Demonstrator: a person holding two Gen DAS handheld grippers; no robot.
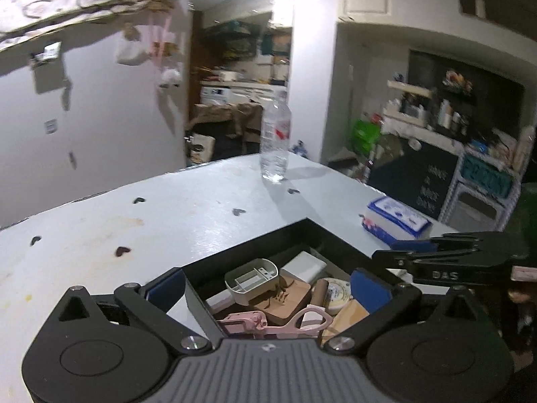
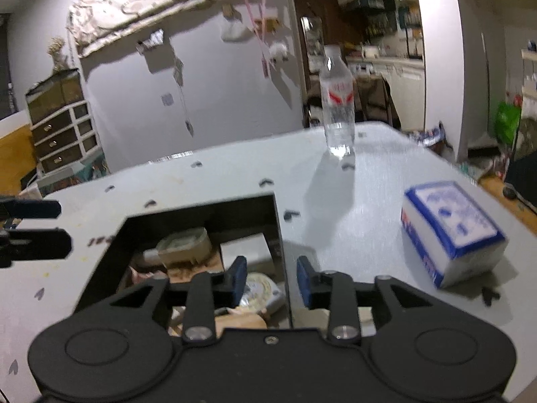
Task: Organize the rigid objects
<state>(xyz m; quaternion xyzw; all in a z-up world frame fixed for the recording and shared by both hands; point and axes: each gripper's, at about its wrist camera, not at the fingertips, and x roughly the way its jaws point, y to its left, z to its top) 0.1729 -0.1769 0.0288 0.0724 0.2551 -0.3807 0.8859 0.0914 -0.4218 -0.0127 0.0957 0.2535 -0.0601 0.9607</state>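
A black open box [image 1: 312,231] [image 2: 201,206] sits on the white table. It holds a grey plastic tray [image 1: 253,278], brown wooden blocks [image 1: 285,299], pink scissors [image 1: 295,322], a round yellowish tin [image 1: 335,294] [image 2: 256,287] and a white box [image 1: 303,263]. My left gripper [image 1: 268,288] hovers over the box, jaws wide apart and empty. My right gripper [image 2: 272,278] is open and empty above the box's right wall; it also shows in the left wrist view [image 1: 453,262]. A clear water bottle [image 1: 275,134] [image 2: 337,104] stands at the far table edge. A blue-and-white tissue pack [image 1: 396,220] [image 2: 451,228] lies right of the box.
The white table [image 1: 134,228] [image 2: 352,208] has small dark heart marks. Beyond it are a white wall, a drawer cabinet [image 2: 63,131] at the left and cluttered shelves [image 1: 436,110] at the right.
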